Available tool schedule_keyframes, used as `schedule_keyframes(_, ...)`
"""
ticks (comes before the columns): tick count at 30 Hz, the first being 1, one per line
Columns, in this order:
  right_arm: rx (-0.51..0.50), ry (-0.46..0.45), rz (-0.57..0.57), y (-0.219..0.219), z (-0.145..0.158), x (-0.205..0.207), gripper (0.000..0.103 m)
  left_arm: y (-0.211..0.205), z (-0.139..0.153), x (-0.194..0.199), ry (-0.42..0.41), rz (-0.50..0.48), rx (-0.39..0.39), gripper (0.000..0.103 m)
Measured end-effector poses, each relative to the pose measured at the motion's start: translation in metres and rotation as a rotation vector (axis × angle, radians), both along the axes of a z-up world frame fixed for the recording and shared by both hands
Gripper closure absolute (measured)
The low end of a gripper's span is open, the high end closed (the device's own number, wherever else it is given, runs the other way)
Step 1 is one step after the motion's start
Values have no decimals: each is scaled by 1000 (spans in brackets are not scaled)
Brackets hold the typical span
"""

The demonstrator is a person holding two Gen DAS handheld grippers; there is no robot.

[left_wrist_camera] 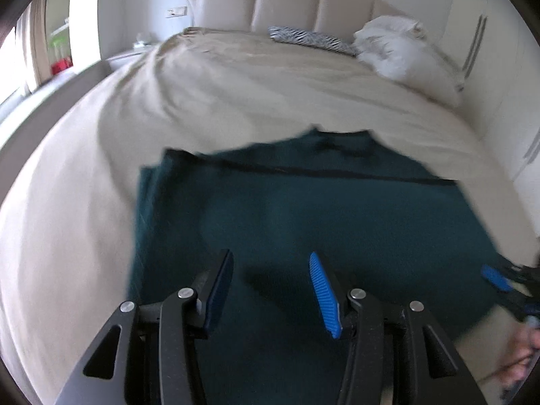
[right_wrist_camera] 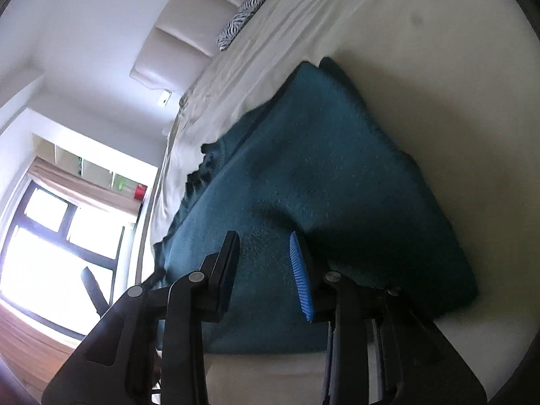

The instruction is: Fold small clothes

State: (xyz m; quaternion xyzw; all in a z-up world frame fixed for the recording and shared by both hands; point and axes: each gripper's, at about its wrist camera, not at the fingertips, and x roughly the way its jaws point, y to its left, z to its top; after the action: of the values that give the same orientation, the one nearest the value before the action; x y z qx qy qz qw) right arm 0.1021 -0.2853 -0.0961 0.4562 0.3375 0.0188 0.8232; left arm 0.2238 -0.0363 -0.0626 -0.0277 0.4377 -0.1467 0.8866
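Bedroom scene: a bed [left_wrist_camera: 236, 101] covered by a beige sheet is shown, with a padded headboard [left_wrist_camera: 287, 3] at the far end. A zebra-print pillow [left_wrist_camera: 310, 38] and a white pillow [left_wrist_camera: 401, 50] are set at the far right, near the headboard. A window [right_wrist_camera: 50, 236] is seen far left in the right wrist view.

A dark teal garment [left_wrist_camera: 303, 222] is laid flat on the near part of the bed, partly folded, with a doubled layer visible along its far edge. Some motion blur is noted at the cloth edges.

Left gripper [left_wrist_camera: 271, 290] is held over the near part of the garment, jaws spread apart, nothing between them. Right gripper [right_wrist_camera: 265, 273] is placed at the near edge of the garment [right_wrist_camera: 320, 168], jaws also parted with cloth seen in the gap; whether the cloth is touched cannot be told. One blue pad [left_wrist_camera: 496, 278] of the right gripper is seen at the garment's right edge.
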Motion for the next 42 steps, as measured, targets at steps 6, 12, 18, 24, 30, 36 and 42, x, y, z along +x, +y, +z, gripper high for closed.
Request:
schedule_keyframes(6, 64, -14, 220, 78, -3, 40, 70, 6, -33, -21, 71, -22, -54, 49)
schedule_keyframes(12, 112, 28, 157, 62, -34, 43, 73, 49, -31, -31, 70, -10, -128, 53)
schedule_keyframes(18, 67, 45, -132, -18, -17, -28, 71, 81, -17, -48, 50, 71, -144, 50)
schedule_keyframes(24, 113, 14, -257, -27, -11, -91, 31, 62, 17, -61, -29, 49, -164, 36)
schedule_keyframes(30, 194, 66, -293, 8, -35, -65, 31, 24, 13, -49, -4, -6, -187, 36)
schedule_keyframes(36, 274, 0, -413, -3, -41, -77, 32, 6, -5, -32, 63, -5, -240, 36)
schedule_keyframes(42, 313, 26, -445, -12, -40, -71, 31, -10, -10, -24, 83, -30, -245, 36)
